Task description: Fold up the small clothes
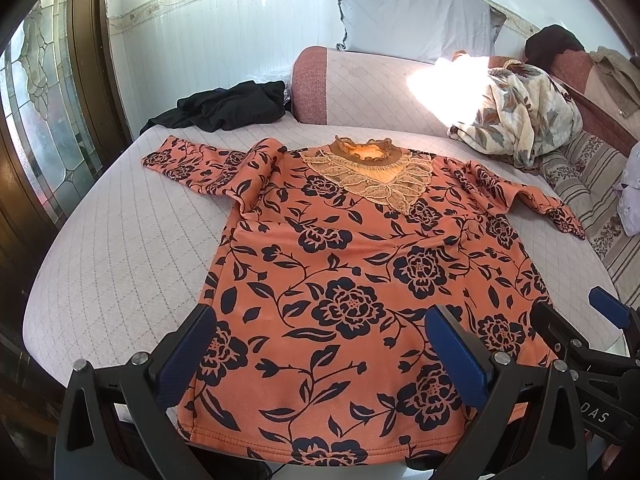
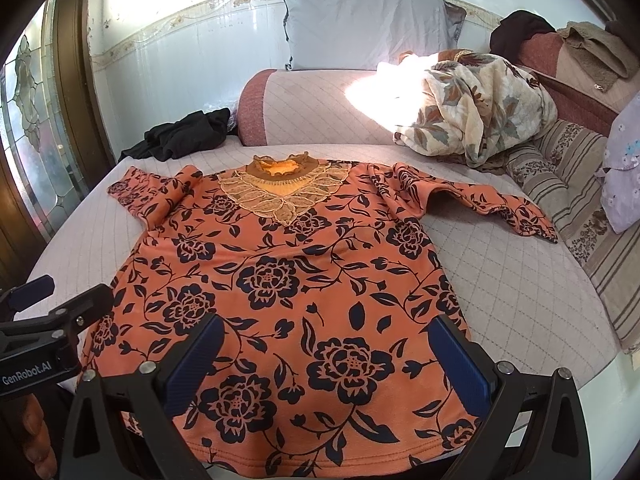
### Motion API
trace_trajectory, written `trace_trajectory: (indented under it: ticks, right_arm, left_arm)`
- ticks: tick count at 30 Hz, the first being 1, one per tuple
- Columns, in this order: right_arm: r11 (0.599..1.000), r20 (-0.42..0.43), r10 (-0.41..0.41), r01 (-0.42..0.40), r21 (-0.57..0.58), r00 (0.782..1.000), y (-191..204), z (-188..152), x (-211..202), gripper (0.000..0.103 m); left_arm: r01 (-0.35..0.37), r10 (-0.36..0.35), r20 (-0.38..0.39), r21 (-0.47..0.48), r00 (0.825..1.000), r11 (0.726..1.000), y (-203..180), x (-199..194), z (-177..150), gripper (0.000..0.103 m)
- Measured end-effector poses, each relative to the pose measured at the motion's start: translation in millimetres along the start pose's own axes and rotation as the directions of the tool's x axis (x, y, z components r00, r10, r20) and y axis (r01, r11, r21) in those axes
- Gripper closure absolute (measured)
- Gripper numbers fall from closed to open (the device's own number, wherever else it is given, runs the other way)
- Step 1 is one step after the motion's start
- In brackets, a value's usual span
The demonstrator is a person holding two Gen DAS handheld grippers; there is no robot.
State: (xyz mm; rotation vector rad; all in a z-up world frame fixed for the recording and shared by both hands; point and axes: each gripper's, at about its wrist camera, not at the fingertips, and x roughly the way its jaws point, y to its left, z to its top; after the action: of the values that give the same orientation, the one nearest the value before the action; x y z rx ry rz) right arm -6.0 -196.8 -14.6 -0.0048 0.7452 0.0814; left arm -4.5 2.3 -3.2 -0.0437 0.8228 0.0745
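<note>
On the quilted grey mattress (image 1: 120, 240), the whole scene is laid out: a big pale surface with a rolled bolster (image 1: 360, 88) along its far edge and a grey pillow (image 1: 412, 12) propped on the wall behind it. To the right, a floral blanket (image 1: 520, 116) sits bunched in the sun patch, touching the bolster's end. In the far left corner, a crumpled black garment (image 1: 232, 108) lies just beside the bolster.

Centre stage, the orange floral top (image 1: 352, 280) is spread flat, front up, hem at the near edge, both sleeves out to the sides. Its lace collar (image 1: 372, 172) points away from the cameras, toward the bolster.

Now the tools. The left gripper (image 1: 320, 356) hangs over the hem's left half, blue pads spread wide, nothing between them. The right gripper (image 2: 326, 364) hangs over the hem's right half, its pads just as wide apart, also empty. Each shows at the edge of the other's view. Whether the tips touch the fabric, I can't tell.
</note>
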Motion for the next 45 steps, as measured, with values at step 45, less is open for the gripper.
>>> trace_trajectory:
  ticks: [45]
  right_arm:
    - [1.000, 0.000, 0.003, -0.003, 0.006, 1.000, 0.0, -0.5, 1.7, 0.000]
  left_arm:
    - [0.003, -0.003, -0.004, 0.000, 1.000, 1.000, 1.3, 3.0, -5.5, 0.000]
